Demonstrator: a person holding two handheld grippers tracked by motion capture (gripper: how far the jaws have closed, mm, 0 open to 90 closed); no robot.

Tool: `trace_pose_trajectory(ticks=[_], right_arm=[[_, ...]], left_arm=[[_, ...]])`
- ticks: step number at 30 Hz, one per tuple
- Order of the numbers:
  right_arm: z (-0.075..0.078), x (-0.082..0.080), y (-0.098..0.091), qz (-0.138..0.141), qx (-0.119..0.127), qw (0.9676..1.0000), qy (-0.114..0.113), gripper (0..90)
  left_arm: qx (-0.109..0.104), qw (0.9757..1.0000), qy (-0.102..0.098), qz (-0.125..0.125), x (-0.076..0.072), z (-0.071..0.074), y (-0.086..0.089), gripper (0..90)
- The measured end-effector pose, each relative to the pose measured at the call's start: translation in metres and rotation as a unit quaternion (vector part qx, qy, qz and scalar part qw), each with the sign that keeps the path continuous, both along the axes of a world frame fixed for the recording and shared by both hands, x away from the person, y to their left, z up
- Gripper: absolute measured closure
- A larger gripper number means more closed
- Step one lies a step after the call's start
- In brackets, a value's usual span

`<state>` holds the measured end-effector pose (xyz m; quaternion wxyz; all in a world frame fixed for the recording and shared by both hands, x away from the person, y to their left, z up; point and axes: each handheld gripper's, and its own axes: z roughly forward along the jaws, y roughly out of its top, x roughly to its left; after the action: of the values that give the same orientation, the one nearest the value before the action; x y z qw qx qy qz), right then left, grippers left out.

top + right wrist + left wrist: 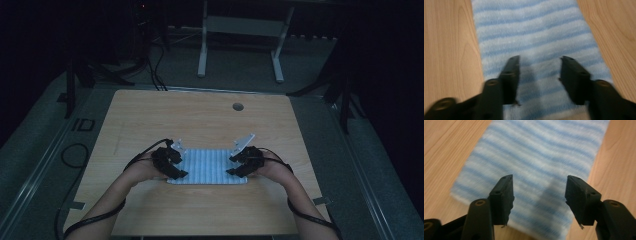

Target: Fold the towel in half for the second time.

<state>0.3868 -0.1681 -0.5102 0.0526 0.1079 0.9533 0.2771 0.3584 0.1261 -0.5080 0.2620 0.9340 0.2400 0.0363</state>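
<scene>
A blue-and-white striped cloth (207, 167) lies flat on the wooden table (200, 115), near its front. My left gripper (181, 166) hovers over the cloth's left end, my right gripper (231, 166) over its right end, and the two point toward each other. In the left gripper view the left gripper (539, 187) is open, with the cloth (536, 157) spread beneath and nothing pinched between the pads. In the right gripper view the right gripper (539, 67) is open too, above the cloth (536, 32), its jaws apart and empty.
A round cable hole (238, 106) sits near the table's far edge. Beyond the table stands a white desk frame (240, 45) on the dark floor. Black cables (75, 155) loop on the floor at the left. Bare wood surrounds the cloth.
</scene>
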Motion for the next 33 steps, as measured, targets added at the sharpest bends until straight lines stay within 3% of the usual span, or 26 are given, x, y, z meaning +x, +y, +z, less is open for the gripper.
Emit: trace_pose_trajectory(ticks=[1, 2, 3, 4, 5, 8, 11, 13, 16, 20, 23, 26, 33], right_arm=[[-0.001, 0.0, 0.0, -0.003, 0.005, 1.0, -0.001, 32.7], [-0.001, 0.0, 0.0, -0.003, 0.005, 1.0, -0.001, 32.7], [-0.003, -0.002, -0.002, -0.005, 0.021, 0.9998, 0.0, 21.5], [-0.003, -0.002, -0.002, -0.005, 0.021, 0.9998, 0.0, 21.5], [-0.004, -0.002, -0.003, -0.008, 0.025, 0.9996, 0.0, 15.6], [-0.008, -0.005, -0.007, -0.021, 0.029, 0.9992, -0.018, 13.6], [-0.009, -0.005, -0.011, -0.028, 0.041, 0.9987, -0.011, 13.4], [-0.011, -0.006, -0.016, -0.035, 0.047, 0.9981, -0.016, 13.3], [-0.01, -0.007, -0.026, -0.052, 0.069, 0.9961, -0.016, 13.4], [-0.009, -0.01, -0.042, -0.073, 0.098, 0.9923, -0.018, 13.3], [-0.009, -0.013, -0.056, -0.085, 0.116, 0.9894, -0.021, 13.2], [-0.009, -0.017, -0.068, -0.096, 0.133, 0.9862, -0.023, 13.1], [-0.014, -0.026, -0.096, -0.13, 0.147, 0.9802, -0.029, 12.5]], left_arm=[[-0.008, 0.9999, 0.002, 0.008, -0.001, -0.001, -0.001, 28.3], [-0.007, 0.9999, 0.003, 0.008, -0.001, -0.003, 0.0, 28.3], [-0.008, 0.9999, 0.002, 0.015, -0.001, -0.004, -0.001, 21.8], [-0.012, 0.9997, 0.001, 0.021, -0.001, -0.005, -0.001, 21.8], [-0.018, 0.9995, 0.003, 0.026, -0.001, -0.006, -0.002, 17.9], [-0.021, 0.9993, -0.008, 0.031, -0.003, -0.009, -0.002, 9.3], [-0.027, 0.9985, -0.023, 0.041, -0.007, -0.011, -0.001, 3.2], [-0.028, 0.9978, -0.035, 0.048, -0.01, -0.012, 0.001, 2.7], [-0.048, 0.9962, -0.048, 0.054, -0.015, -0.012, 0.008, 2.7], [-0.073, 0.9923, -0.076, 0.064, -0.023, -0.011, 0.019, 2.7], [-0.083, 0.9907, -0.085, 0.066, -0.028, -0.012, 0.027, 2.7], [-0.085, 0.9906, -0.077, 0.074, -0.032, -0.013, 0.036, 2.7], [-0.084, 0.9885, -0.076, 0.1, -0.043, -0.015, 0.06, 2.7]])
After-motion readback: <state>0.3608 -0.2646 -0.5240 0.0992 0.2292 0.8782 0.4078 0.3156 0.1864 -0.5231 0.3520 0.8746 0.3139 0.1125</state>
